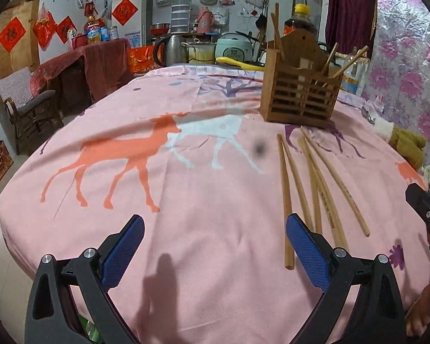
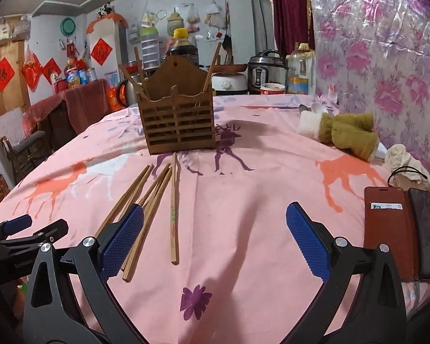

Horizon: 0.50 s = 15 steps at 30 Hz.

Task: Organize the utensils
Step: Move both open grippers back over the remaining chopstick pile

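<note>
Several loose wooden chopsticks [image 1: 312, 183] lie on the pink deer-print tablecloth [image 1: 186, 229], also in the right wrist view [image 2: 154, 203]. A brown slatted wooden holder [image 1: 299, 91] stands behind them with a few chopsticks upright in it, also in the right wrist view [image 2: 177, 120]. My left gripper [image 1: 215, 246] is open and empty, just left of the chopsticks' near ends. My right gripper [image 2: 215, 240] is open and empty, just right of the chopsticks; its left finger overlaps them in view.
A brown wallet case and a dark phone [image 2: 401, 229] lie at the right. An olive and white plush toy [image 2: 347, 132] and a spoon lie near the floral wall. Pots, a kettle and a soy bottle [image 2: 183, 48] stand behind.
</note>
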{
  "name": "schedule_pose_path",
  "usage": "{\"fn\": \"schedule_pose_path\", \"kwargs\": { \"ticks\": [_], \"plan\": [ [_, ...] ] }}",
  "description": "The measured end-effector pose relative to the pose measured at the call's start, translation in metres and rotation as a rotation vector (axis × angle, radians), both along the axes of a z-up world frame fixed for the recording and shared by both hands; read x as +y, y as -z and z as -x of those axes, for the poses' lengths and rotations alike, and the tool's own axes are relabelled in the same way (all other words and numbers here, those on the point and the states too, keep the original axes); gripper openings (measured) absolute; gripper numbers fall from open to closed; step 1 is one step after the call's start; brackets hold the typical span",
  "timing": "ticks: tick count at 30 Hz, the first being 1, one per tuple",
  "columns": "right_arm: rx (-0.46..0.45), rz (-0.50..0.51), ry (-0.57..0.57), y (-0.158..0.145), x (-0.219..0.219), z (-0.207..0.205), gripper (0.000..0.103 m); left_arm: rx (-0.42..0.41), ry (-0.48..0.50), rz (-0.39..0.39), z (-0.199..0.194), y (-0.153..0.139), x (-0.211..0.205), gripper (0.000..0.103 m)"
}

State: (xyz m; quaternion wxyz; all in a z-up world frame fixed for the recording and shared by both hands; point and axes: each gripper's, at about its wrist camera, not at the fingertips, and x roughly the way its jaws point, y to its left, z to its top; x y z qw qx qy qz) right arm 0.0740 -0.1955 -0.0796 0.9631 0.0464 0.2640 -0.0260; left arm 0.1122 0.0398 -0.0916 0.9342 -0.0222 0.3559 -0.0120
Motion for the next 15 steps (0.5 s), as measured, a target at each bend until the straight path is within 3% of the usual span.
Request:
{"fn": "schedule_pose_path", "kwargs": {
  "ticks": [4, 12, 15],
  "plan": [
    [-0.003, 0.023, -0.029, 0.002, 0.008, 0.001, 0.093, 0.008, 0.01, 0.003, -0.001, 0.003, 0.0, 0.097],
    [0.079, 0.028, -0.114, 0.017, 0.017, -0.01, 0.052, 0.013, 0.001, 0.002, -0.004, 0.008, 0.003, 0.097],
    [0.111, 0.003, -0.138, 0.023, 0.016, -0.014, 0.045, 0.016, -0.005, 0.007, -0.005, 0.009, 0.005, 0.097]
  ]
}}
